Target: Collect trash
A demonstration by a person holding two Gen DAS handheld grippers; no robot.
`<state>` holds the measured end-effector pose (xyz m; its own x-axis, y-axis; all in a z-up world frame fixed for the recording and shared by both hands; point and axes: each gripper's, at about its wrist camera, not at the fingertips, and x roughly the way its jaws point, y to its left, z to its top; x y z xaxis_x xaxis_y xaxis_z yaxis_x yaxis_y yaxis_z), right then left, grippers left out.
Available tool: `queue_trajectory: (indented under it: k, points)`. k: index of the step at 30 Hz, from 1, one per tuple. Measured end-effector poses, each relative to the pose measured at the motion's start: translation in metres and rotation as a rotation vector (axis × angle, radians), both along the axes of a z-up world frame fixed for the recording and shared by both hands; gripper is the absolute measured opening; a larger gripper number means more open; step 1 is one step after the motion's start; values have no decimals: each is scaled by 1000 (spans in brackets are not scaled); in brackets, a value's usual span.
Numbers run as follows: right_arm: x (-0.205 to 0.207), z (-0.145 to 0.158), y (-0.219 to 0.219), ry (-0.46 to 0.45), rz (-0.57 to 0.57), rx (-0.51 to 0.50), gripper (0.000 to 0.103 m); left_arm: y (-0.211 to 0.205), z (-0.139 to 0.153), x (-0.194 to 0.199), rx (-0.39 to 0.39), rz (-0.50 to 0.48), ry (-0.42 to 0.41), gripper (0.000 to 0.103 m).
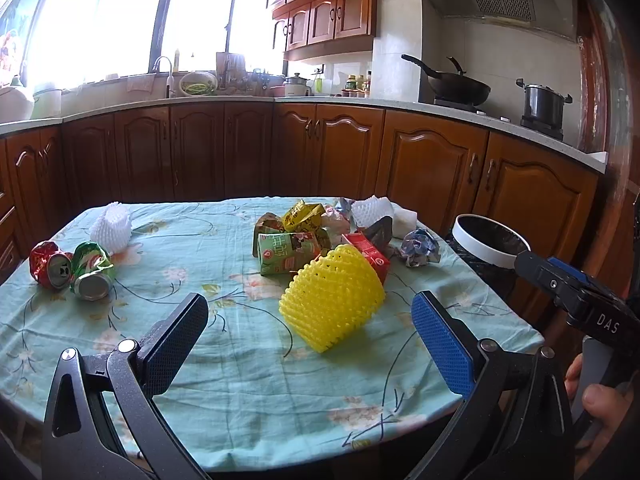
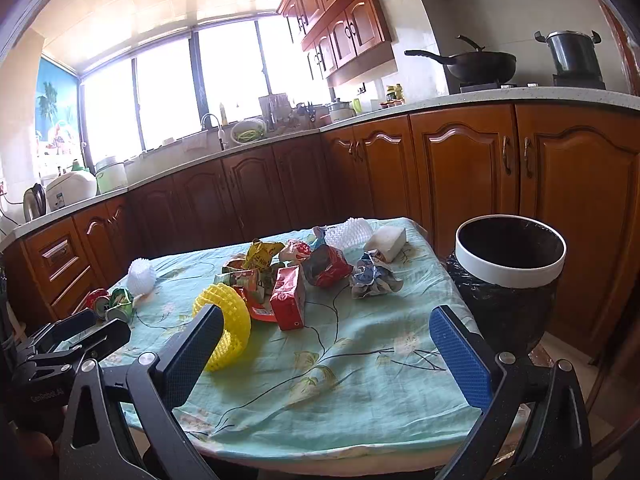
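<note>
The left gripper (image 1: 310,338) hangs above the near edge of the table (image 1: 240,420) with its jaws wide and nothing between them. It faces the yellow net (image 1: 332,304), a foam fruit sleeve lying on its side just ahead, apart from both pads. That wide gape suits the net: it is bulky and soft, so the fingers need room to straddle it before they squeeze.

The right gripper (image 2: 326,354) is also spread wide and empty, held low over the near right part of the cloth. Its left finger overlaps the net (image 2: 228,320) in its own view, but I cannot tell whether they touch; the left view suggests they do not. It sits nearer the bin (image 2: 510,256), which stands off the right edge of the table, open-topped and lined with a black bag, presumably so that anything picked up needs only a short swing to drop in.

Beyond the net the trash is bunched mid-table: a green carton (image 1: 286,254), a red carton (image 2: 288,298), a yellow wrapper (image 1: 302,214), a dark red bag (image 2: 326,266) and a crumpled ball (image 2: 372,276), with white foam (image 2: 386,242) at the far edge. Two crushed cans (image 1: 72,270) and a white net (image 1: 112,226) lie well apart on the left side.

Judging by this, nothing is collected yet, and the net, nearest and free of the pile, looks like the first pick for the left gripper.
</note>
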<state>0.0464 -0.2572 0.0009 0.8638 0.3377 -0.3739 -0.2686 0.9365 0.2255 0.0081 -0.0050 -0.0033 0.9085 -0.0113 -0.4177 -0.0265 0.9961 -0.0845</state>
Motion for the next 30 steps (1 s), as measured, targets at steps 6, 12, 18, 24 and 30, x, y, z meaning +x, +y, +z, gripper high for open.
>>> queue_trajectory:
  k: [6,12,18,24,30]
  points:
    - [-1,-1,-1,1,-4,6,103,-1,0,0,2,-2,0,103]
    - [-1,0,-1,-4,-7,3,103,-3,1,-1,10,-3,-5,103]
    - [-2,0,-1,-3,-9,6,103,-4,0,-1,11,-6,-3,103]
    - [-2,0,-2,-3,-10,9,103,-4,1,-1,11,-6,-2,103]
    - [-2,0,-3,-2,-9,11,103,-7,0,0,14,-11,1,103]
